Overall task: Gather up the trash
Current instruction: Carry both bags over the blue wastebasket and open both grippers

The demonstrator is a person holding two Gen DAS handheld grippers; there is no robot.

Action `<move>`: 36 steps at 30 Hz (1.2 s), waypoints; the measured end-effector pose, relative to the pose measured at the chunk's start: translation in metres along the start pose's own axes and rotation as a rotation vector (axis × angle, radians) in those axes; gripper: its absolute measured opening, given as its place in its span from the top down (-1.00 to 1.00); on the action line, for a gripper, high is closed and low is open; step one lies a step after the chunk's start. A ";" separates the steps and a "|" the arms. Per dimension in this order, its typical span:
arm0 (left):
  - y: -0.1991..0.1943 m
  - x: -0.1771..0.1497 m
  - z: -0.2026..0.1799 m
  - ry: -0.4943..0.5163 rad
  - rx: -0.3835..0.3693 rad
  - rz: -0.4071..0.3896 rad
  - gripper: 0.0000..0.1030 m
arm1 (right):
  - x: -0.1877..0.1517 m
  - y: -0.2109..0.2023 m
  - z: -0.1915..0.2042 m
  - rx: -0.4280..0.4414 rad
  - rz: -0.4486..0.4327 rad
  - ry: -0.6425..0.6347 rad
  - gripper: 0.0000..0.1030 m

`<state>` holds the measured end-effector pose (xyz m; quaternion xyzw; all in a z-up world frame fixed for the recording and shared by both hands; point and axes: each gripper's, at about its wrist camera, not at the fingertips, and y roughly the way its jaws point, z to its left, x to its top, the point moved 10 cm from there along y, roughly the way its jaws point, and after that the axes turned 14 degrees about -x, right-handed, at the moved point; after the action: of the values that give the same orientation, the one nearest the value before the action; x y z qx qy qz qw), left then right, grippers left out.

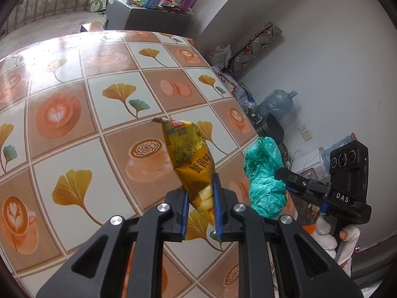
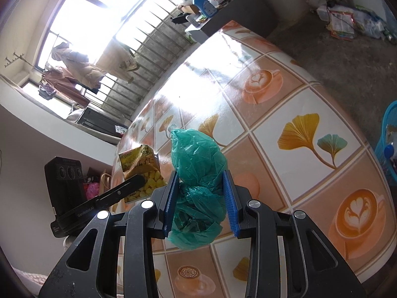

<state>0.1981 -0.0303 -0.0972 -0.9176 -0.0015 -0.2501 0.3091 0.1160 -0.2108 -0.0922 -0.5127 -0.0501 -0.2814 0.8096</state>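
Black plastic left gripper (image 1: 200,206) with blue ribbed finger pads (image 1: 184,213), round silver screws, matching right gripper (image 2: 201,200), black camera housing with three lenses, white "DAS" lettering, white-gloved hand (image 1: 335,236), bare fingertip showing

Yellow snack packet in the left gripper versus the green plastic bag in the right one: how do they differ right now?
The yellow snack packet is a flat, printed foil pouch standing stiffly above the left gripper; the green plastic bag is plain, translucent and crumpled into a soft wad. The packet is pinched at its lower end only, while the bag bulges above and below the right gripper. Both are clamped between blue pads, lifted above the patterned table.
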 end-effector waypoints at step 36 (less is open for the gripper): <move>0.362 -0.026 -0.282 0.639 -0.154 0.626 0.67 | 0.005 -0.122 -0.388 -0.458 -0.326 0.810 0.32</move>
<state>0.1033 -0.4793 -0.1212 -0.7711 0.3900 -0.4146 0.2855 -0.0219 -0.5848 -0.1745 -0.5125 0.2522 -0.5848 0.5760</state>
